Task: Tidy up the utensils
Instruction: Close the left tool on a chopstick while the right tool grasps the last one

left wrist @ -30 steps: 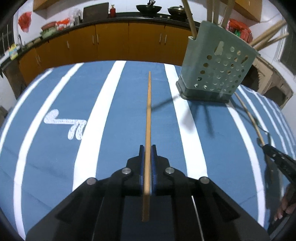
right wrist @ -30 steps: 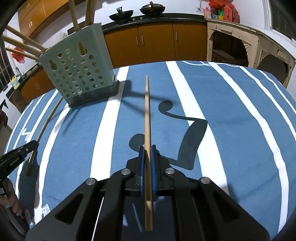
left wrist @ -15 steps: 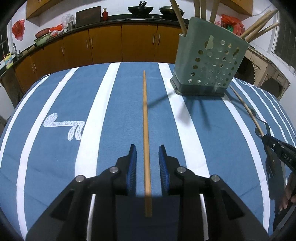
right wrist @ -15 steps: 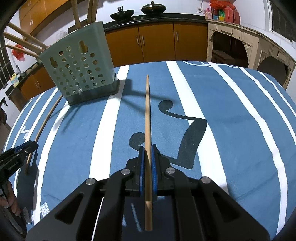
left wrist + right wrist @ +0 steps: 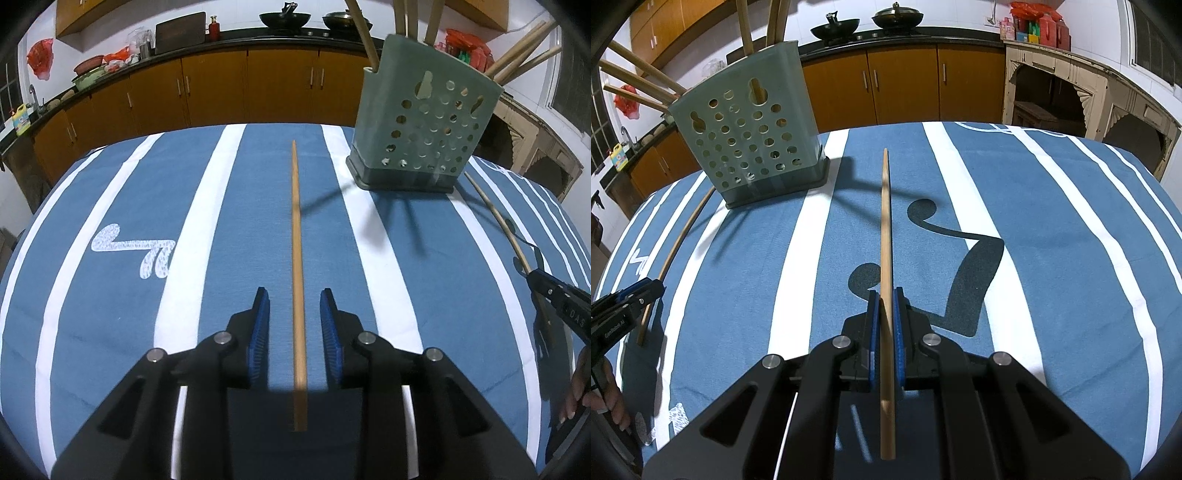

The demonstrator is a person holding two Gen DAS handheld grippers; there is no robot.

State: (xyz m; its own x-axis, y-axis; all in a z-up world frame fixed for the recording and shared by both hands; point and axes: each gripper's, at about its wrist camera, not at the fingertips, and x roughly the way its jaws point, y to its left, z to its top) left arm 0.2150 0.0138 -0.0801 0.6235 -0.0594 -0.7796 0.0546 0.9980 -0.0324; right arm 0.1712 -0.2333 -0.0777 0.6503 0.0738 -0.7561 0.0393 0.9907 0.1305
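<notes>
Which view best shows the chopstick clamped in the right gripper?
Right wrist view: the chopstick runs full length down the centre, pinched between the right gripper pads. The left wrist view shows only a curved sliver of it at the right edge, meeting that gripper's tip.

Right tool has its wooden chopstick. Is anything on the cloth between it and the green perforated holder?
Nothing visible. The right tool is shut on the thin wooden chopstick, and only bare blue-and-white striped cloth lies between it and the green perforated plastic holder.

Right gripper point(image 5: 885, 314) clamps a wooden chopstick point(image 5: 885, 236) beside the utensil holder point(image 5: 750, 140).
</notes>
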